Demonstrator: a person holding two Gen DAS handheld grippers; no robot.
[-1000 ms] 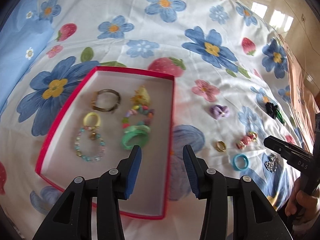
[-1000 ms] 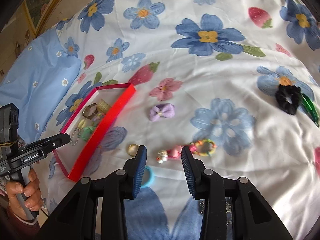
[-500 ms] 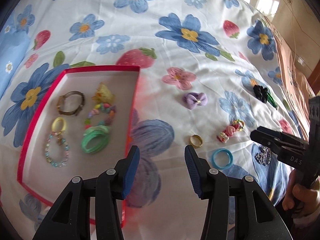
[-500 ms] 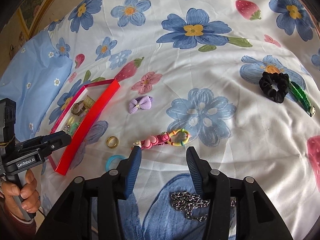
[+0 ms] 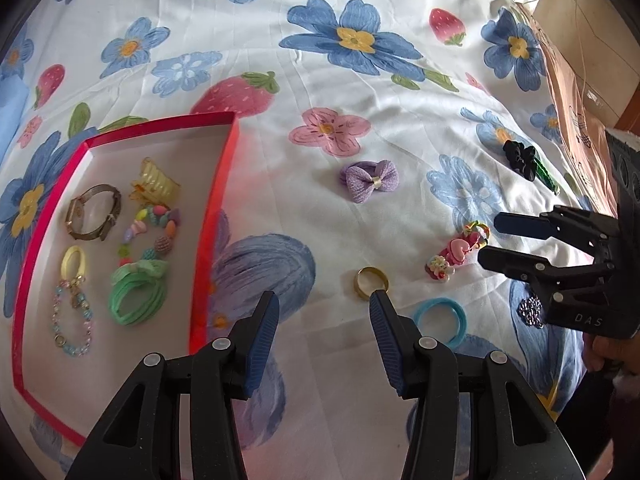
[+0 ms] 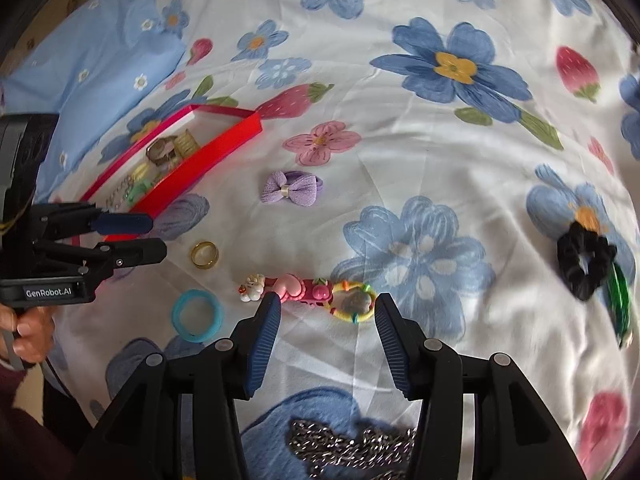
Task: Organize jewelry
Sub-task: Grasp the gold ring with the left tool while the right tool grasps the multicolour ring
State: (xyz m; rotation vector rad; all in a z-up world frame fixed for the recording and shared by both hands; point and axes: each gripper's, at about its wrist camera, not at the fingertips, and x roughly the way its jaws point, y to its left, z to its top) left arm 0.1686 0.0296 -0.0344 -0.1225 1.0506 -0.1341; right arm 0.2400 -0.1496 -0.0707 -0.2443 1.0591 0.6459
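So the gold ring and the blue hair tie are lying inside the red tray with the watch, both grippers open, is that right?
Not quite. The gold ring and blue hair tie lie on the floral bedsheet, outside the red tray that holds the watch. The left wrist view shows it. Both grippers, left and right, are open.

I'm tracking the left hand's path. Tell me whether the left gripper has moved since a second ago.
Yes. The left gripper has shifted right, away from the red tray it was hovering over, and now sits open over the bedsheet near the gold ring.

The right tongs (image 6: 326, 320) hide part of the silver chain (image 6: 352, 448).
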